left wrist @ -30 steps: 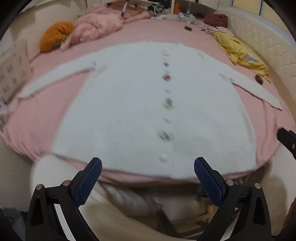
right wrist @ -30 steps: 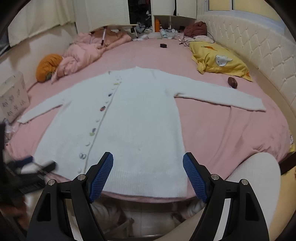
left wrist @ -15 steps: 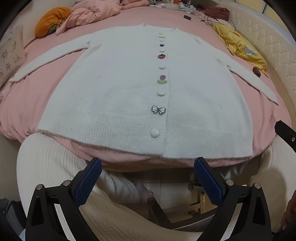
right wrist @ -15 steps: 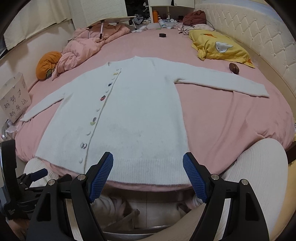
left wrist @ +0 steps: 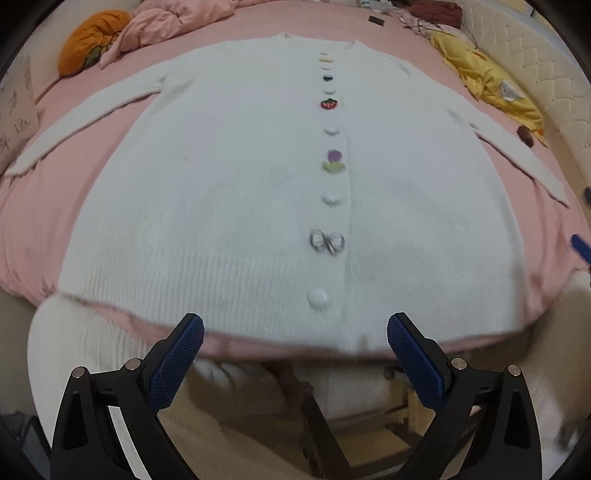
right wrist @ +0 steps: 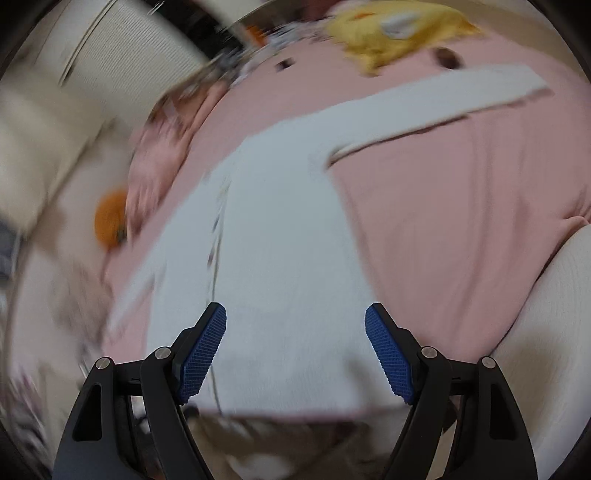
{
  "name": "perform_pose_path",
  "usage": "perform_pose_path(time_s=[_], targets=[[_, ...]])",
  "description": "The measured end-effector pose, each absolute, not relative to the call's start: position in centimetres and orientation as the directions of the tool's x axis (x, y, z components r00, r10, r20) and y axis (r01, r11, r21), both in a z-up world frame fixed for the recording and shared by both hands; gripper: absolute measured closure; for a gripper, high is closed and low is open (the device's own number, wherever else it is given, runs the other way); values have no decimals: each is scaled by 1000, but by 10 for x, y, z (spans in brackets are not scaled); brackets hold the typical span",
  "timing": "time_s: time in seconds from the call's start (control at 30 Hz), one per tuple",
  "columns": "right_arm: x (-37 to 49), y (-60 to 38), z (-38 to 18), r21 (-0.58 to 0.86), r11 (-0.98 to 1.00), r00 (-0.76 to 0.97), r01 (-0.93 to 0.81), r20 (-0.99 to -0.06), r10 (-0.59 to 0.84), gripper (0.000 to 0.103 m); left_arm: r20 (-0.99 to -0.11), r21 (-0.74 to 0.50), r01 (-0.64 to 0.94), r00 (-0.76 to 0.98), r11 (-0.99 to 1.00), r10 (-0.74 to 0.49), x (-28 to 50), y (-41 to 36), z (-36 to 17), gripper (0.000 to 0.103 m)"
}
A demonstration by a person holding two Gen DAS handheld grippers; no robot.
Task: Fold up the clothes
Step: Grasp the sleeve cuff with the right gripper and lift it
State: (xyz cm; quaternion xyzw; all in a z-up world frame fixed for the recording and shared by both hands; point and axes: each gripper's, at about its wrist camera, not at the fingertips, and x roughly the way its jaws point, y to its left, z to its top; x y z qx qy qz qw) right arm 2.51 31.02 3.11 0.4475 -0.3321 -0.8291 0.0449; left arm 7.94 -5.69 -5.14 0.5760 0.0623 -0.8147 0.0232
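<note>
A white knit cardigan (left wrist: 229, 192) lies flat on the pink bed (left wrist: 40, 221), buttoned down the front, both sleeves spread out. My left gripper (left wrist: 295, 328) is open and empty, just at the cardigan's bottom hem near the lowest button. My right gripper (right wrist: 295, 325) is open and empty, over the hem of the cardigan (right wrist: 280, 266) on its right half; this view is blurred by motion. The right sleeve (right wrist: 443, 103) stretches away toward the upper right.
A yellow pillow (left wrist: 487, 85), a small brown object (left wrist: 524, 136), an orange cushion (left wrist: 92, 37) and a crumpled pink quilt (left wrist: 173, 22) lie along the far side of the bed. The person's white-trousered knees (left wrist: 66, 354) are at the bed's near edge.
My left gripper has moved forward toward the cardigan's hem. My right gripper has swung quickly closer and tilted, blurring its view. Both stay open.
</note>
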Motion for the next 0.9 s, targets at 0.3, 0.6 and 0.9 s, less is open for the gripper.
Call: perform_pose_path(time_s=[0.3,0.6,0.9], targets=[[-16,506,13,844,-344,-830,-411,-503,-241,25,-942,-20,108,-335,-994,-18,41,-43,-79,3],[-65,625,-48,856,-133,-846,-499,-515,-142,25,-956,-10,115,-292,-993,-24,35,-37,-105,0],[-109,659,-72,830,-173,-822,-530,-553,-135,30,-959,1,118,-282,-993,-34,35,-36,-107,0]])
